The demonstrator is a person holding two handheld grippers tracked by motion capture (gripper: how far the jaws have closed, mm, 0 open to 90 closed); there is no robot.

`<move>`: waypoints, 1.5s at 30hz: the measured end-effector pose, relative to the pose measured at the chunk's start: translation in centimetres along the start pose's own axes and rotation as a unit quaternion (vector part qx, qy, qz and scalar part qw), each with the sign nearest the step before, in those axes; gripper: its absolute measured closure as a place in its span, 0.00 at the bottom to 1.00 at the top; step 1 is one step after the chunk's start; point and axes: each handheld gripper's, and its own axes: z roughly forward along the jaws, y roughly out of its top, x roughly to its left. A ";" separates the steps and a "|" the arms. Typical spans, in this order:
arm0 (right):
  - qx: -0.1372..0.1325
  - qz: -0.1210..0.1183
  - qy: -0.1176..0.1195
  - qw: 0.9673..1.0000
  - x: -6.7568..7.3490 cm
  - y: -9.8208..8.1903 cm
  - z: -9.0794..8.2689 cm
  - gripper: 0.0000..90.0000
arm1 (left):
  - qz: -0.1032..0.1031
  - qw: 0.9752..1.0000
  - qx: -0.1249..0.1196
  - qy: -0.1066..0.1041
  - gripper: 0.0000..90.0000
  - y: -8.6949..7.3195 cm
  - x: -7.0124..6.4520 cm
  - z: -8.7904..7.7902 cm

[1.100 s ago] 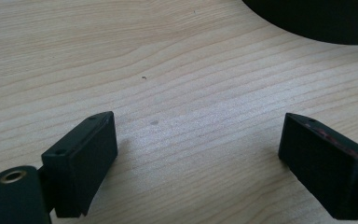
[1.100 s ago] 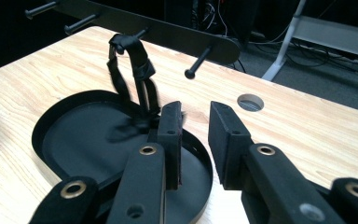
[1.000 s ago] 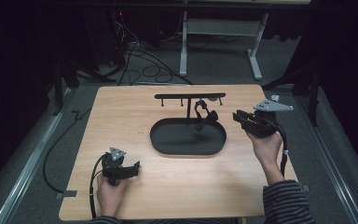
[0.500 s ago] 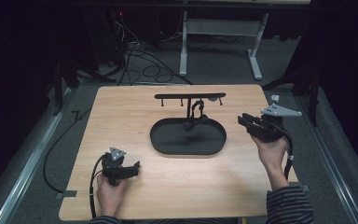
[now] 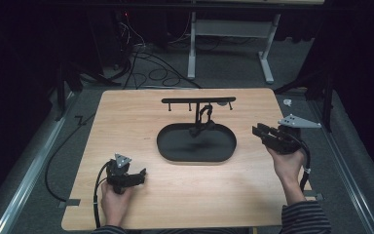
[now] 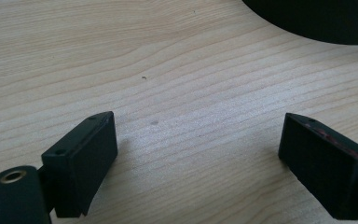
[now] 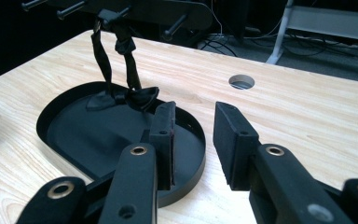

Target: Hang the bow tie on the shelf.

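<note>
Left gripper (image 5: 141, 174) sits parked on the pale wood-grain bench (image 5: 126, 126) at its near-left corner, jaws wide, bare wood between them in the left gripper view, nothing held, so this side has no part in the work yet. Mid-bench is the black oval metal tray (image 5: 173, 148) with a thin upright post carrying a black horizontal peg bar (image 5: 198, 100). The black strap with a bow-like knot (image 7: 121, 70) hangs by its loop from a peg near the bar's middle, its lower end draped onto the tray floor close to the post. Reads as the hanging step done: strap is on the peg and free of both grippers. Right gripper (image 5: 256, 133) is held above the bench just right of the tray's right end, well apart from the strap, pointing at the stand. Its jaws have just been opening, now stand partly apart with nothing between them in the right gripper view. My read: release is complete, what's left is clearing the right hand away, maybe tidying the trailing end off the tray; no other loose items visible on the bench to hang
</note>
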 end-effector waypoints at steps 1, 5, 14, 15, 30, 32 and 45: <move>0.002 0.003 0.000 1.000 0.0 -0.1 -0.1 0.79 | 0.000 1.000 0.000 0.000 0.13 0.0 0.0 0.0; -0.002 0.009 -0.002 1.000 -0.2 -0.7 -0.5 0.79 | 0.000 1.000 0.000 0.000 0.13 0.0 0.0 0.0; -0.006 0.017 -0.004 1.000 -0.3 -1.4 -1.2 0.79 | 0.000 1.000 0.000 0.000 0.13 0.0 0.0 0.0; -0.006 0.017 -0.004 1.000 -0.3 -1.4 -1.2 0.79 | 0.000 1.000 0.000 0.000 0.13 0.0 0.0 0.0; -0.009 0.044 -0.002 0.999 -0.6 -3.4 -1.8 0.78 | 0.000 1.000 0.000 0.000 0.13 0.0 0.0 0.0; -0.006 0.048 -0.001 0.999 -0.7 -4.0 -1.7 0.78 | 0.000 1.000 0.000 0.000 0.13 0.0 0.0 0.0; -0.003 0.061 0.000 0.998 -0.7 -5.6 -1.7 0.78 | 0.000 1.000 0.000 0.000 0.13 0.0 0.0 0.0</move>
